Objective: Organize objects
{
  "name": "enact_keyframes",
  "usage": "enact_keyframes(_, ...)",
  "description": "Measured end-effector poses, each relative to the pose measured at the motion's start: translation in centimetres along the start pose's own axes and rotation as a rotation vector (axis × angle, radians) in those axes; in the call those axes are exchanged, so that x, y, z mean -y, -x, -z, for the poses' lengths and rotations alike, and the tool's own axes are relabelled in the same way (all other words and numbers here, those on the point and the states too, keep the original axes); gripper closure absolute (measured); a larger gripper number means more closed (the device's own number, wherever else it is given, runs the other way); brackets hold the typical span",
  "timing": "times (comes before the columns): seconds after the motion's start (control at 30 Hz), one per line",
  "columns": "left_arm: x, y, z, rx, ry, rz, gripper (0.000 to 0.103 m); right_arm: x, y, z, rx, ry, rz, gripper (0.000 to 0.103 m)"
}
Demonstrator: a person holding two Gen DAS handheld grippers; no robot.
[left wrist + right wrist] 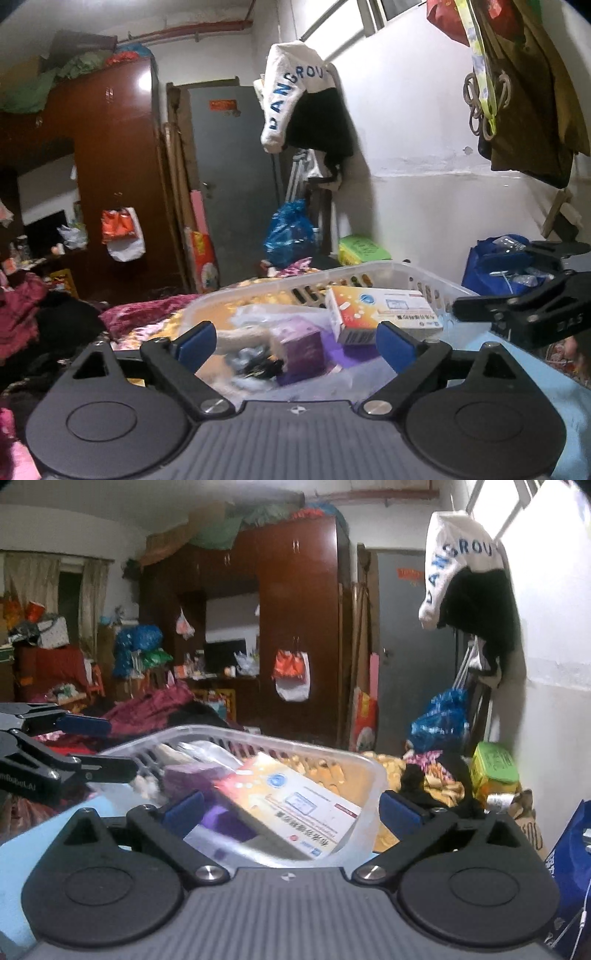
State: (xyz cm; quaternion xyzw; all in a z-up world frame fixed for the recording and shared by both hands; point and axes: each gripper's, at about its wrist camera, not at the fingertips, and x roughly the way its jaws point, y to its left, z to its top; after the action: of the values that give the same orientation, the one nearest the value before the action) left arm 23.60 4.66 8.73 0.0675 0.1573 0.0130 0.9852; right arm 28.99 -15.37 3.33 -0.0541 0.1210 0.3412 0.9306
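Left wrist view looked along the left tongs [297,341], whose two blue pads stood wide apart and held nothing. Beyond them sat one clear plastic basket [402,271] on a pale blue surface [517,365]. Inside lay one white and orange medicine box [384,312] toward the basket's right side, one purple box [301,350] near its middle, and a crumpled clear plastic bag [255,314] at the left; how many small things the bag held could not be told. This view alone showed the right tongs [480,304] from the side at the basket's right edge, and whether they gripped the rim could not be told there. It also showed olive cloth [532,92] hanging at the top right.

Right wrist view looked along the right tongs [291,810], also spread wide and empty, over the near rim of the same basket [373,764]. The medicine box [295,805] lay tilted between the pads, the purple box [192,775] to its left. Only here did the left tongs [92,746] show from the side, at the basket's left edge, along with a curtained window [70,587].
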Motion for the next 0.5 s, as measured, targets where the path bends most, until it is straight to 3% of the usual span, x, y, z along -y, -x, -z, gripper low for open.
enact_keyframes(0.2, 0.9, 6.6, 0.5, 0.044, -0.053, -0.076, 0.008, -1.7, 4.3, -0.5, 0.017, -0.009, 0.063, 0.0)
enact_keyframes(0.33, 2.1, 12.3, 2.7, 0.178, -0.095, -0.169, 0.006, -3.1, 7.5, -0.4, 0.018, -0.046, 0.149, 0.0)
enact_keyframes(0.43, 2.5, 15.5, 3.7, 0.231, -0.034, -0.186, 0.003, -4.4, 10.9, 0.3, 0.085, -0.045, 0.138, 0.0)
enact_keyframes(0.5, 2.3, 16.5, 4.5, 0.224, 0.019, -0.152, 0.003, -5.1, 12.7, 1.1, 0.128, -0.059, 0.12, 0.0)
